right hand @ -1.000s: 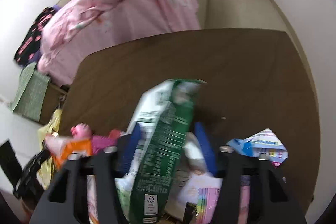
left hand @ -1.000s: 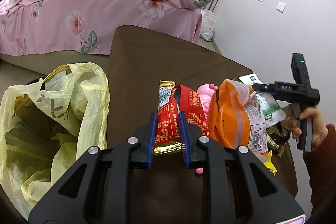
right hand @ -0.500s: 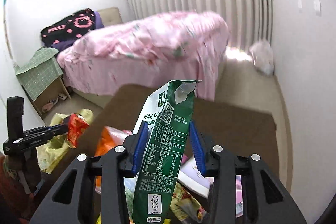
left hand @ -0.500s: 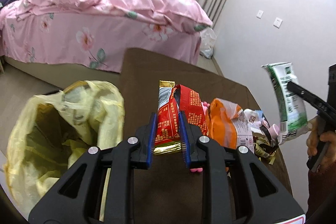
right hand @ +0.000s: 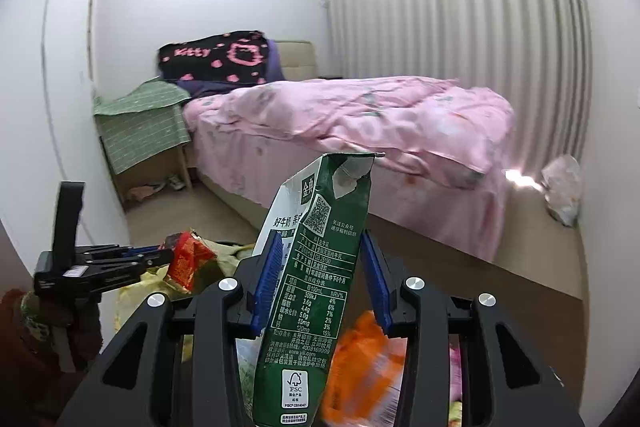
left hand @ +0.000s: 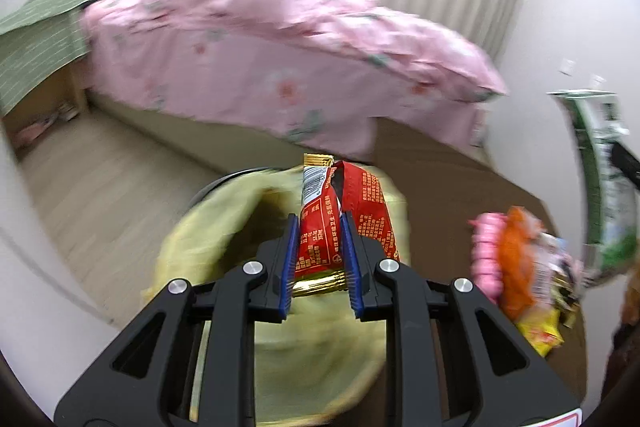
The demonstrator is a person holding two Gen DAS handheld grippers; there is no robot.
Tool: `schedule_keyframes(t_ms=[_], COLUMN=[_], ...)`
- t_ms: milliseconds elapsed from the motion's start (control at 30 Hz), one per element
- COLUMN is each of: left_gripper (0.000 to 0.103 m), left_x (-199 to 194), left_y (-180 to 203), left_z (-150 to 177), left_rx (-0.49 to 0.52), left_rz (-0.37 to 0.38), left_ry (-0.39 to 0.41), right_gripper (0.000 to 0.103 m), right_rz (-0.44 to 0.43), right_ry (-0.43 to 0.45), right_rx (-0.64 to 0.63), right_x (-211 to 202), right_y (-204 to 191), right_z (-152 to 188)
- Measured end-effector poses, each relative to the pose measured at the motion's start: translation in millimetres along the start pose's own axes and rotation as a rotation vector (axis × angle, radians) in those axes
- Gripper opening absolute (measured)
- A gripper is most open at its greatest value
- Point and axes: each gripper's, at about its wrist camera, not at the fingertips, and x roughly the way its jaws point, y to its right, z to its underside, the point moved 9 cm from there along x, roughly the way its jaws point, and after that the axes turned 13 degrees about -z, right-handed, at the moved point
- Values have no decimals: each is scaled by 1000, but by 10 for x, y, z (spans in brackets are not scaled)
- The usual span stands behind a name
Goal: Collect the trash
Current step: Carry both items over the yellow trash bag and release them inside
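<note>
- Red snack wrapper (left hand: 340,223) sits clamped between the blue pads of the left tool (left hand: 319,269); its gold-edged top stands clear above the pads.
- Landmark: yellow bin bag (left hand: 248,227), mouth open. Left tool and wrapper hang directly over it.
- Right tool (right hand: 320,279) is closed on a flattened green milk carton (right hand: 320,267), held upright, beside and above the bag and not yet over it.
- Remaining litter heap (left hand: 520,267) (orange packet, pink item) lies on the brown tabletop (left hand: 460,195), to the bag's right in the left wrist view.
- Step in hand, judged: carry to the bag.
- Next move likely needs the left jaws parted over the mouth, then the carton brought across.
</note>
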Motion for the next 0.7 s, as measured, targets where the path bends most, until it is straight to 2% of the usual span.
schedule_keyframes(t_ms=[100,233,267,300,367,467,533,700], left_gripper=[20,20,20,20,20,20,20,20], left_x=[294,590,653,755,899,993,1015,866], left_y=[-330,-294,-312,-406,-573,-752,-732,-545], left_z=[151,324,330,328,334,266,247,290], left_rx=[-70,-54,-44,-44,-87,-149,-153,-158], left_rz=[-74,-63,-92,-169,-247,-306,-290,-162], left_ry=[-94,-151,-146,-135,-149,-146,-144,-154], right_gripper=[38,38,38,38,38,38,38,38], right_rz=[-31,-75,-81,-85,-96,-111,-127,-158], right_ry=[-12,-39,-46,-55,-72,-97,-108,-96], right_rx=[-23,-24,-23,-22,-13,11,40,77], right_x=[154,474,533,601,738,968,1158,1617], right_y=[-239,-424,-445,-454,-467,-473,-485,-558], right_z=[3,38,64,88,144,224,264,302])
